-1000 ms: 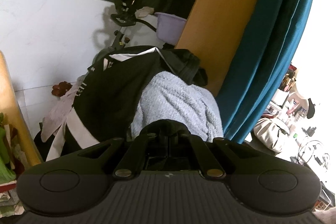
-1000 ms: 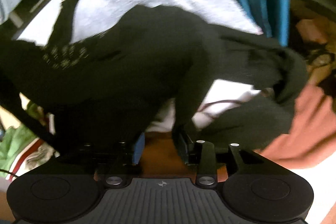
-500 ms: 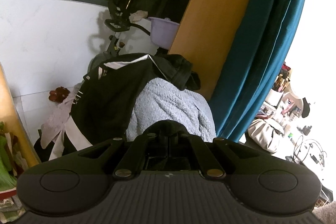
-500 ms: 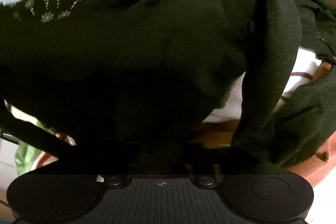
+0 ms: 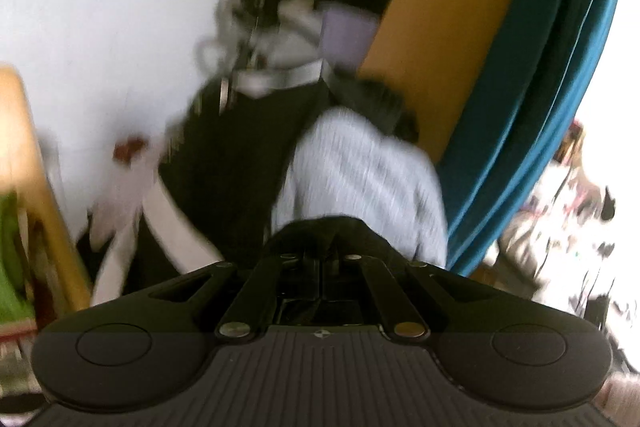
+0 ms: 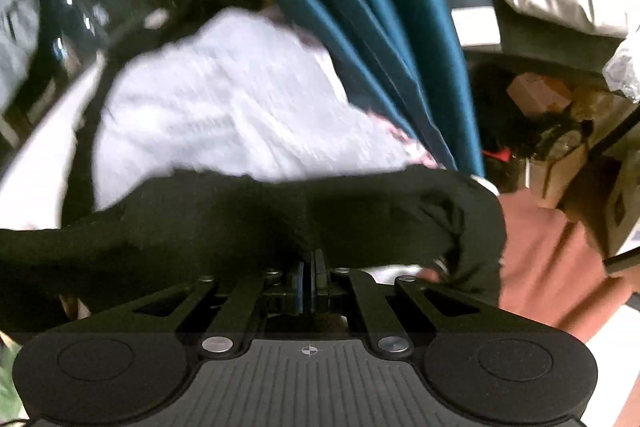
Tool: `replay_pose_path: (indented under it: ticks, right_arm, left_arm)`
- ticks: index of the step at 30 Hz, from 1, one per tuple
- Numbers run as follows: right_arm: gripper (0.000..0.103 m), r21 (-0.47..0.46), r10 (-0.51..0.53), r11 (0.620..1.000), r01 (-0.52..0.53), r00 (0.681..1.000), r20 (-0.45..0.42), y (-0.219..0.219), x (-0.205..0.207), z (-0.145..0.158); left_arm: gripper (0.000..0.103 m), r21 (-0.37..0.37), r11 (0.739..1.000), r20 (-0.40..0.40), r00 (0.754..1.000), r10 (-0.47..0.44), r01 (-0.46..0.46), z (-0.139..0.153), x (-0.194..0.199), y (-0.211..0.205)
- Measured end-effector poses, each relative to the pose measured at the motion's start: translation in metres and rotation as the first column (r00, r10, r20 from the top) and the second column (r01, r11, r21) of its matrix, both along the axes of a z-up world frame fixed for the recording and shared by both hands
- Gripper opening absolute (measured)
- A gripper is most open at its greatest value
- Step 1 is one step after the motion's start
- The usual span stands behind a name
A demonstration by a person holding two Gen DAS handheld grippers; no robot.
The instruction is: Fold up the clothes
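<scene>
A black garment (image 6: 248, 223) stretches across the right wrist view, and my right gripper (image 6: 311, 261) is shut on its edge. My left gripper (image 5: 320, 259) is also shut, with a fold of black cloth (image 5: 320, 233) humped over its tips. Beyond both lies a heap of clothes: a pale grey fluffy knit (image 5: 360, 171) (image 6: 224, 99) and a black top with white stripes (image 5: 240, 147). Both views are blurred by motion.
A teal curtain (image 5: 532, 115) (image 6: 372, 19) hangs just right of the heap, beside an orange wooden panel (image 5: 448, 27). A rust-coloured cloth (image 6: 540, 255) lies at the right. A white wall (image 5: 100, 47) and a green item (image 5: 12, 259) are at the left.
My right gripper, open a second ago, pushed into the black garment and has shut on it, pulling it back off the heap. The left view has shifted a little and blurred.
</scene>
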State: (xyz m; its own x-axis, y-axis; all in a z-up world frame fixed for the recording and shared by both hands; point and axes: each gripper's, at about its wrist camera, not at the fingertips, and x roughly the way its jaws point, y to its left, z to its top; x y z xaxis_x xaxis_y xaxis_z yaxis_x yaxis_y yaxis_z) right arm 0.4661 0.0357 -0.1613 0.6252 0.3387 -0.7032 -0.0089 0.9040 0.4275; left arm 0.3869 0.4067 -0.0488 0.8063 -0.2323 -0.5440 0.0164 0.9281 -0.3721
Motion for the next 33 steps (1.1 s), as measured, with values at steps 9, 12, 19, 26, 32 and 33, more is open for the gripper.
replay_pose_path:
  ticks: [9, 12, 19, 26, 32, 33]
  right_arm:
    - [0.053, -0.065, 0.16, 0.984, -0.165, 0.984, -0.077, 0.041, -0.01, -0.045]
    - [0.053, -0.109, 0.18, 0.975, -0.191, 0.978, -0.103, 0.052, -0.006, -0.062]
    - [0.048, -0.096, 0.195, 0.972, -0.214, 0.965, -0.172, 0.06, -0.007, -0.089]
    - [0.02, 0.259, 0.292, 0.936, -0.238, 0.937, -0.195, 0.062, -0.027, -0.07]
    - [0.021, 0.463, 0.367, 0.852, -0.245, 0.909, -0.195, 0.092, -0.029, -0.079]
    - [0.024, 0.437, 0.35, 0.869, -0.233, 0.913, -0.209, 0.095, -0.028, -0.085]
  left_arm:
    - [0.001, -0.065, 0.992, -0.259, 0.958, -0.125, 0.112, -0.076, -0.006, -0.032]
    - [0.001, -0.092, 0.987, -0.304, 0.94, -0.155, 0.133, -0.089, -0.009, -0.04]
    - [0.002, -0.111, 0.985, -0.369, 0.915, -0.163, 0.13, -0.109, -0.006, -0.049]
    - [0.002, -0.124, 0.985, -0.366, 0.916, -0.162, 0.124, -0.108, -0.001, -0.051]
    - [0.002, -0.118, 0.987, -0.367, 0.919, -0.143, 0.106, -0.109, 0.007, -0.051]
    - [0.002, -0.107, 0.989, -0.374, 0.917, -0.138, 0.105, -0.11, 0.008, -0.052]
